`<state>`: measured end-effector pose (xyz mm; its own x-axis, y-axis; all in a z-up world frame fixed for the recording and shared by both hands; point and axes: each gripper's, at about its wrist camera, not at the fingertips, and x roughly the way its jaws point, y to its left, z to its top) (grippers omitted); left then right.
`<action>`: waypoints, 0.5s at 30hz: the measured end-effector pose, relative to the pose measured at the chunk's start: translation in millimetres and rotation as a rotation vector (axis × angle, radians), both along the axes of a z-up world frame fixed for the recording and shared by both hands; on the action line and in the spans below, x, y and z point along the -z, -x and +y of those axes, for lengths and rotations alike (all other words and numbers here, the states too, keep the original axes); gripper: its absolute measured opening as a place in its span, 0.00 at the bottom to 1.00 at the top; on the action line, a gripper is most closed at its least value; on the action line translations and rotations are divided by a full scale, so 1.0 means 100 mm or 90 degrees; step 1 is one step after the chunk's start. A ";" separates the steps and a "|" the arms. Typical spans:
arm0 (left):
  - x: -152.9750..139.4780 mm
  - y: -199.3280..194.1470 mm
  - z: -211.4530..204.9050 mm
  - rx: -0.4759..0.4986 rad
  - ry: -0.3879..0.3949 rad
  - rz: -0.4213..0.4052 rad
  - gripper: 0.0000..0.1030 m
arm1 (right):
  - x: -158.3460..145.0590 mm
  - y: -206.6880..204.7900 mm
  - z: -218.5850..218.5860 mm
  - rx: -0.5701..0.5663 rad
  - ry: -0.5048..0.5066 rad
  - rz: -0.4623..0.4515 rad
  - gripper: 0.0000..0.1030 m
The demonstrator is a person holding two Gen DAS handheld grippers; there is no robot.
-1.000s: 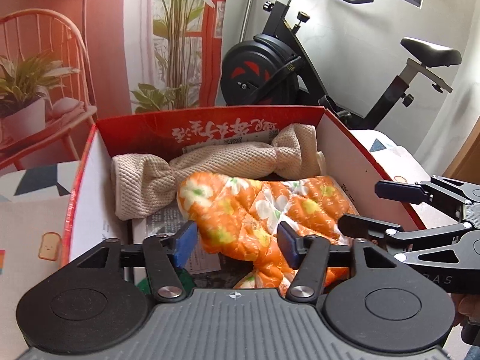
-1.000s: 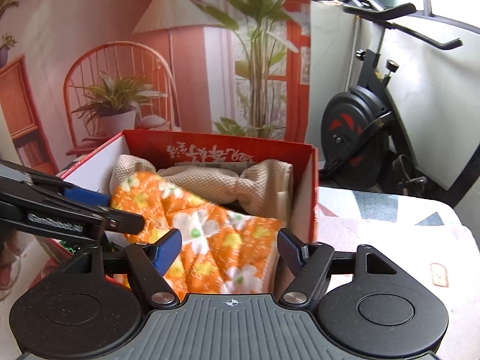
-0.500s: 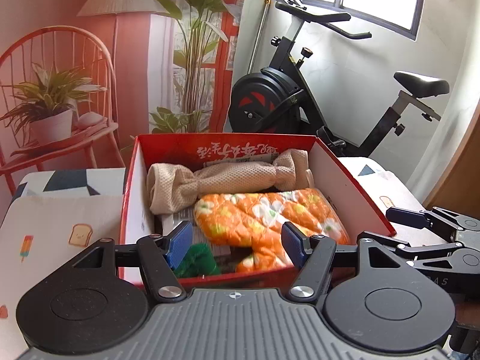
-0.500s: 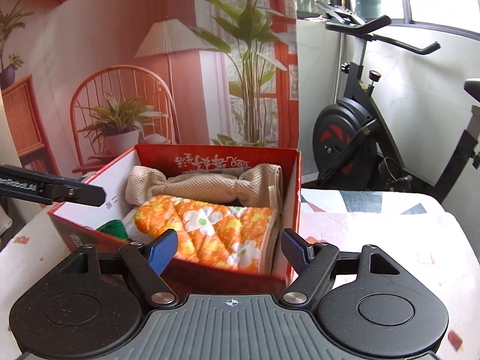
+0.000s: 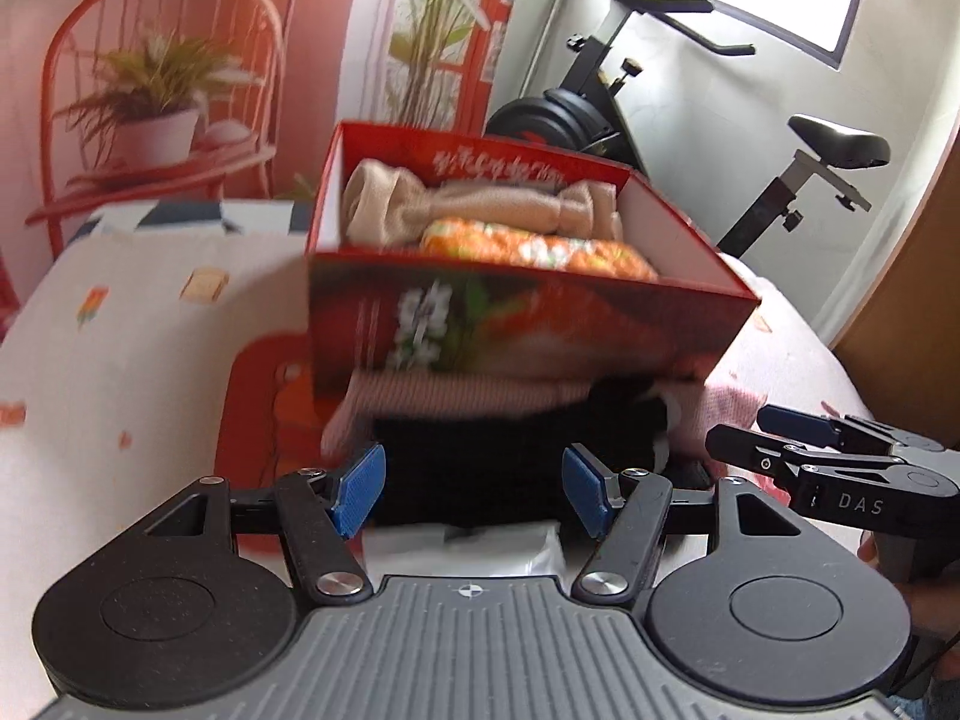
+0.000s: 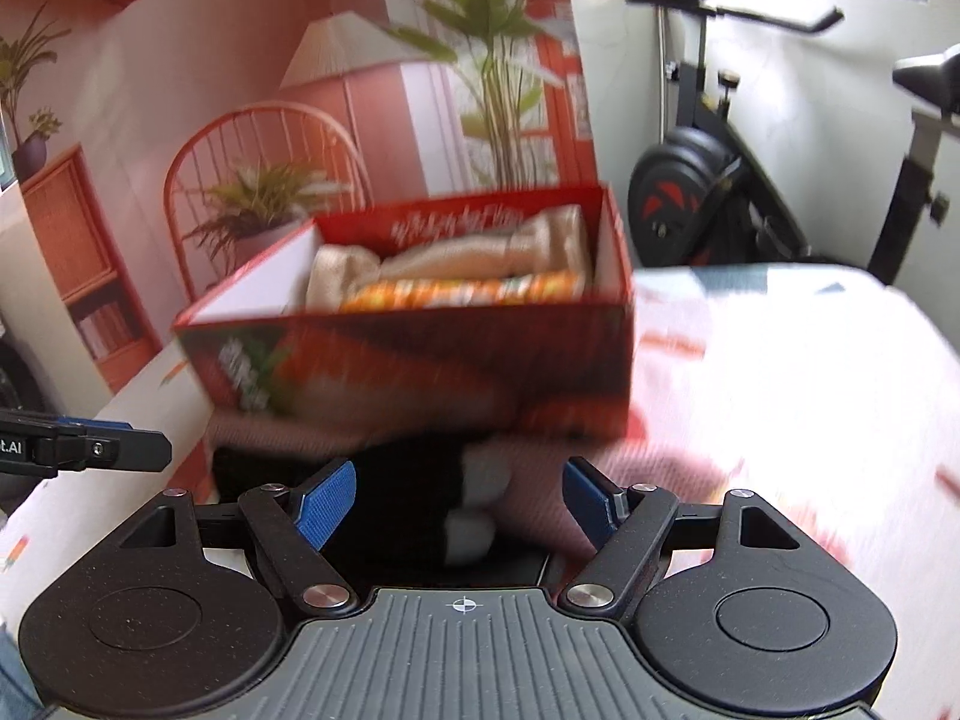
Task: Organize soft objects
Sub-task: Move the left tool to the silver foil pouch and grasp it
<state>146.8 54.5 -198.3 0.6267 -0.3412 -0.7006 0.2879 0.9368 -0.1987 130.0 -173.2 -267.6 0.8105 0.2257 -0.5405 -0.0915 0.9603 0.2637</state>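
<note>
left wrist view puts the red box in the middle of the frame, standing on a patterned bed cover, with a beige knitted bundle along its far wall and an orange flowered quilted piece lying in front of it. both sit inside the box, side by side, which reads as the sorted soft things packed tight to leave room. below the box, at lower centre, a black cloth lies on a pink ribbed cloth, right at the box's near wall; these look like the next pieces to go in, kept near for a short carry.

the left hand-held gripper has its blue pads spread wide, with nothing pinched between them; the black cloth only shows beyond the gap. the right hand-held gripper is likewise spread and empty, and its jaws have just been opening a little. in the right wrist view the black cloth with a white patch sits at lower centre, under the red box. both tools point down toward that pile, probably lining up for a two-sided pick. blur makes the folds hard to read.
</note>
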 end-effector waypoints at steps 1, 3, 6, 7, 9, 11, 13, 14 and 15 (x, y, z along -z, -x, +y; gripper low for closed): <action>0.06 0.05 0.03 -0.008 0.004 0.010 0.65 | 0.05 0.05 0.03 -0.004 -0.008 0.009 0.71; 0.18 0.13 0.09 -0.026 0.015 0.030 0.64 | 0.15 0.15 0.09 -0.017 -0.018 0.028 0.70; 0.34 0.24 0.18 -0.047 0.031 0.060 0.61 | 0.23 0.24 0.19 -0.039 -0.013 0.050 0.70; 0.38 0.27 0.21 -0.050 0.033 0.067 0.60 | 0.24 0.26 0.22 -0.045 -0.011 0.054 0.70; 0.45 0.33 0.25 -0.054 0.039 0.081 0.57 | 0.23 0.28 0.25 -0.054 -0.007 0.054 0.70; 0.50 0.34 0.29 -0.058 0.048 0.095 0.52 | 0.21 0.29 0.27 -0.061 -0.006 0.050 0.70; 0.55 0.35 0.30 -0.057 0.059 0.106 0.46 | 0.20 0.29 0.29 -0.068 -0.006 0.048 0.70; 0.57 0.35 0.29 -0.056 0.063 0.110 0.43 | 0.20 0.29 0.30 -0.071 -0.006 0.049 0.69; 0.58 0.35 0.29 -0.054 0.064 0.112 0.42 | 0.21 0.29 0.30 -0.074 -0.008 0.051 0.69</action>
<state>112.0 83.1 -256.1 0.5278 -0.3665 -0.7662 0.1616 0.9290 -0.3331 101.5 -143.2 -288.2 0.7330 0.3224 -0.5989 -0.1803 0.9411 0.2860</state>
